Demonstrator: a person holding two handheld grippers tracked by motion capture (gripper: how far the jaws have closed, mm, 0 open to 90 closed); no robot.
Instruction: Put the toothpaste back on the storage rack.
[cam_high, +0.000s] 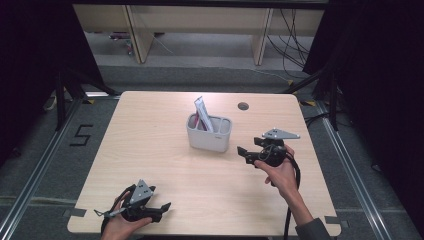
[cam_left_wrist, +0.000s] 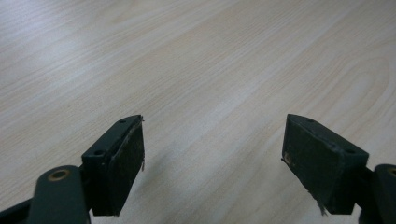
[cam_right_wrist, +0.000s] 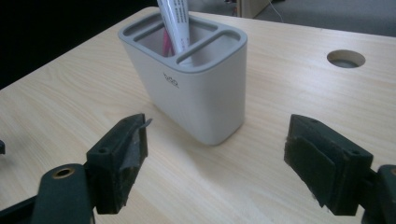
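Observation:
A light grey holder (cam_high: 209, 132) with divided slots stands upright near the middle of the wooden table (cam_high: 150, 150). A white tube with pink print (cam_high: 202, 114) leans out of it. My right gripper (cam_high: 243, 154) hovers just right of the holder, open, with nothing between its fingers. In the right gripper view the holder (cam_right_wrist: 187, 79) and tube (cam_right_wrist: 175, 23) stand a short way ahead of the spread jaws of the right gripper (cam_right_wrist: 215, 163). My left gripper (cam_high: 162, 207) rests near the front left edge, open and empty. In its own view the left gripper (cam_left_wrist: 212, 163) faces bare wood.
A round cable hole (cam_high: 243, 106) sits in the tabletop behind and to the right of the holder, also visible as the hole (cam_right_wrist: 346, 58) in the right gripper view. Black cables trail from both grippers. Dark curtains flank the table.

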